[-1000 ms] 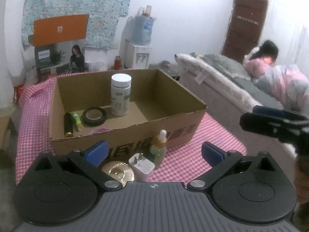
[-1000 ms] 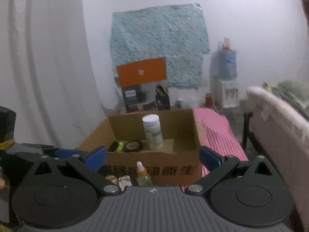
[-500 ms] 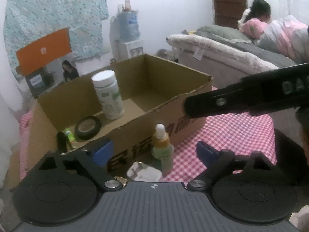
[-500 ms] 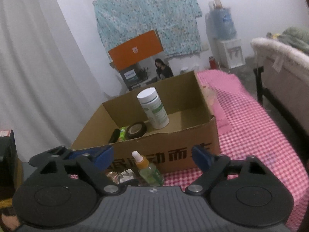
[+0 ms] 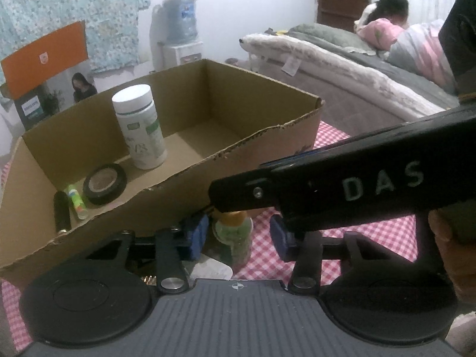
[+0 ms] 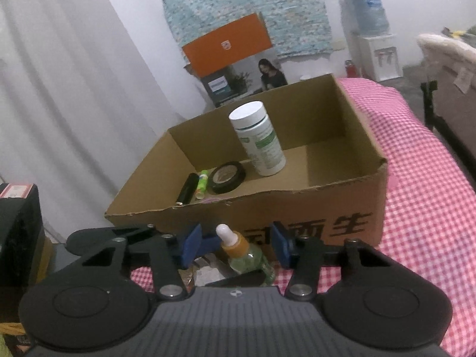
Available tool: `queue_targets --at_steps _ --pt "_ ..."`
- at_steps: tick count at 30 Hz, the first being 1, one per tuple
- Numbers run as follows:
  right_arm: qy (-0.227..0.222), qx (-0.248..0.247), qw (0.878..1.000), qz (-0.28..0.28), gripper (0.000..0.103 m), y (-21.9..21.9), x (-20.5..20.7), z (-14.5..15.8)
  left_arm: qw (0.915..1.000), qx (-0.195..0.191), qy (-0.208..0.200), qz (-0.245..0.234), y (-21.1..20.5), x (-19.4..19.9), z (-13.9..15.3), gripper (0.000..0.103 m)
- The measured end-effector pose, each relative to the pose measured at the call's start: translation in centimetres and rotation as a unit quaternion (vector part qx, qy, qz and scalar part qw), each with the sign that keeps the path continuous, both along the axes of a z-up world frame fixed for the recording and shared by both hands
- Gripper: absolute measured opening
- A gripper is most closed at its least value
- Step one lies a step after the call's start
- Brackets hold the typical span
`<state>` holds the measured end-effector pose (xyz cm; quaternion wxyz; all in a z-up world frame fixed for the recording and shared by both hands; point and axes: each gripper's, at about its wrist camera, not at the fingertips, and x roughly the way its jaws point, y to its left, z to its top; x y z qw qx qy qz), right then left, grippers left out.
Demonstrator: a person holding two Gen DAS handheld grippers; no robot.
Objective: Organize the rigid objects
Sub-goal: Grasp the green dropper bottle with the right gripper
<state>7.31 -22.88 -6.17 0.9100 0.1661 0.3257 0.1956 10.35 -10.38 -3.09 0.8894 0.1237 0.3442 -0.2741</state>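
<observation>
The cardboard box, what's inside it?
Inside the cardboard box: a white bottle, black tape roll, green tube and black tube. The front wall hides the nearest floor.

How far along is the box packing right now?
Done: white bottle, tape roll, green tube and black tube lie in the cardboard box. In hand: nothing gripped; both tools, right and left, are closing around the dropper bottle. Left: that bottle and the white item beside it.
</observation>
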Motion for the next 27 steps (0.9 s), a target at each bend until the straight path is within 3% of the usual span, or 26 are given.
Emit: queue_targets --at_steps 6,13,23,27 --pt "0.008 -0.002 1.0 0.011 0.025 0.2 0.5 -0.3 0.9999 -0.011 0.009 -0.002 -0.2 0.3 0.0 0.038" --pt "0.014 -0.027 1.0 0.005 0.024 -0.6 0.3 -0.3 0.9982 -0.046 0.029 -0.024 -0.8 0.6 0.1 0.038" --pt "0.021 -0.023 1.0 0.001 0.024 -1.9 0.4 -0.5 0.9984 0.015 0.02 -0.051 -3.2 0.9 -0.8 0.037" --pt "0.022 -0.029 0.999 0.001 0.024 -2.0 0.5 -0.5 0.9985 0.023 0.008 -0.049 -3.6 0.9 -0.9 0.031"
